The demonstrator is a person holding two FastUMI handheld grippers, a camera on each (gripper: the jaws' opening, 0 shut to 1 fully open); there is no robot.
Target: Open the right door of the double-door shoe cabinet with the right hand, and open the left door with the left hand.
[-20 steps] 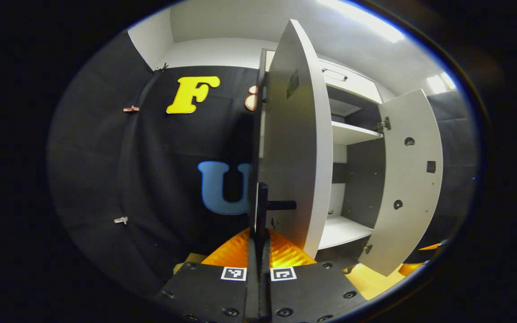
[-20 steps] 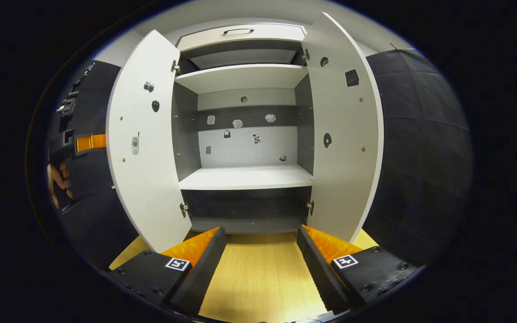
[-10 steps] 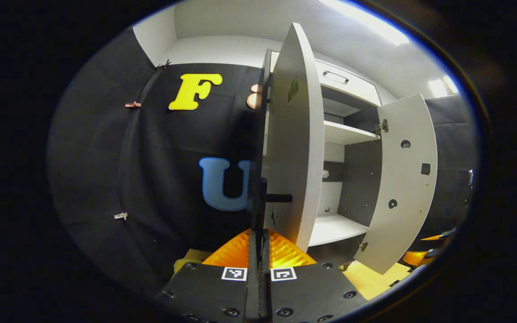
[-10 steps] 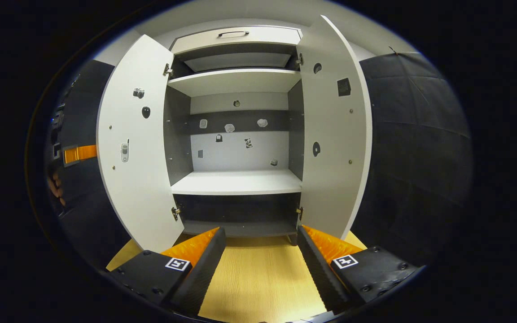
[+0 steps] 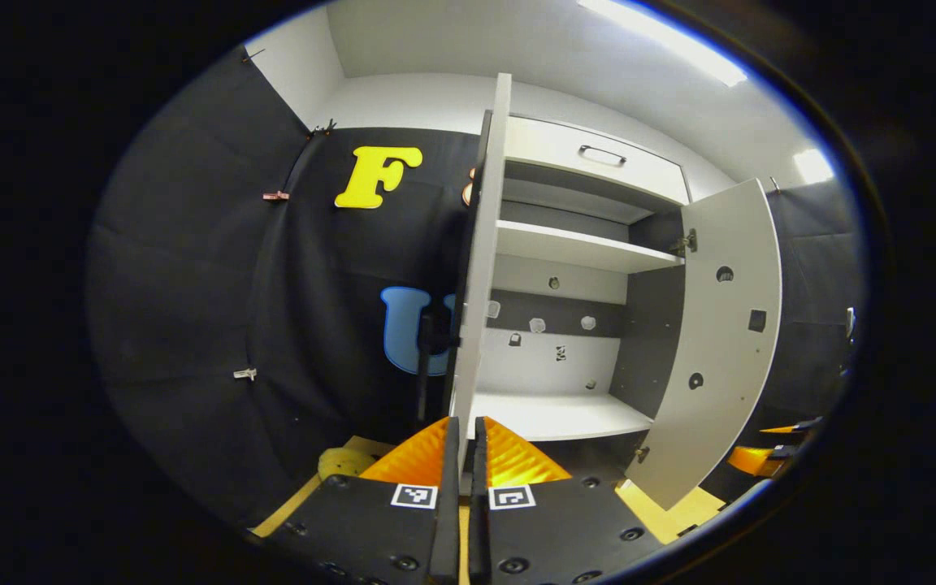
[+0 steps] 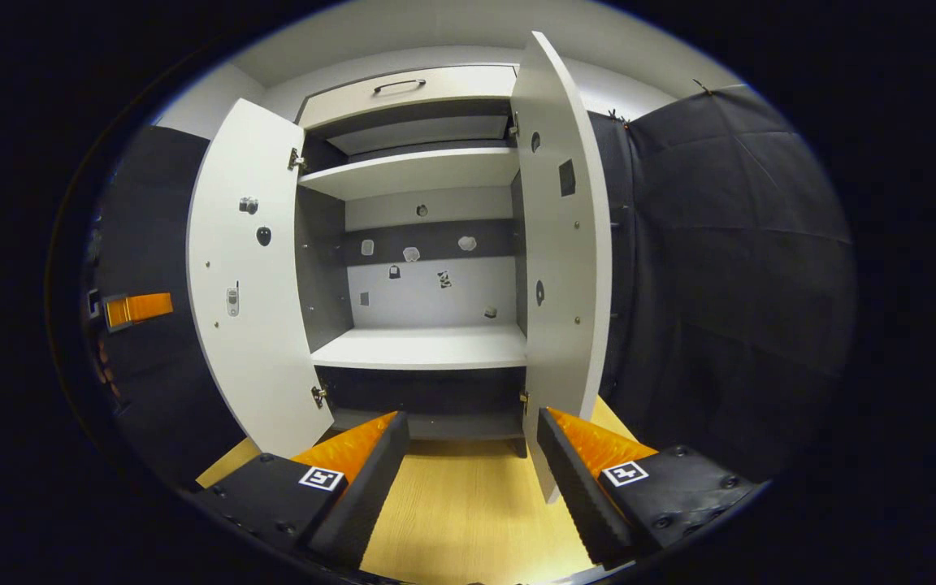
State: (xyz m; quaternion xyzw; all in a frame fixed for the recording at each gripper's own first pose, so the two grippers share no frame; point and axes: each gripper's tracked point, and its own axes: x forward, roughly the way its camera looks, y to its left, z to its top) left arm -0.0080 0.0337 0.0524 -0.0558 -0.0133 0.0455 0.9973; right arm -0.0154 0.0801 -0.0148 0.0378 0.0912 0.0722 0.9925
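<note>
Left gripper (image 5: 461, 443): jaws nearly together, a thin gap between them, closing on the lower front edge of the left door (image 5: 478, 268); whether both fingers press it I cannot tell.
Right gripper (image 6: 472, 467): jaws wide apart, holding nothing, above the wooden floor (image 6: 468, 504).
Shoe cabinet (image 6: 423, 349): both doors swung out, 2 shelves exposed.
Right door (image 6: 561, 244): open, just beyond the right gripper's right finger.

Black cloth (image 6: 728, 268) hangs as the booth's wall on both sides, clipped (image 5: 276, 196) at its seams. Above it a white wall (image 5: 411, 97) meets a white ceiling (image 5: 565, 49) with strip lights (image 5: 663, 45). The floor (image 6: 460, 512) is pale wood.
</note>
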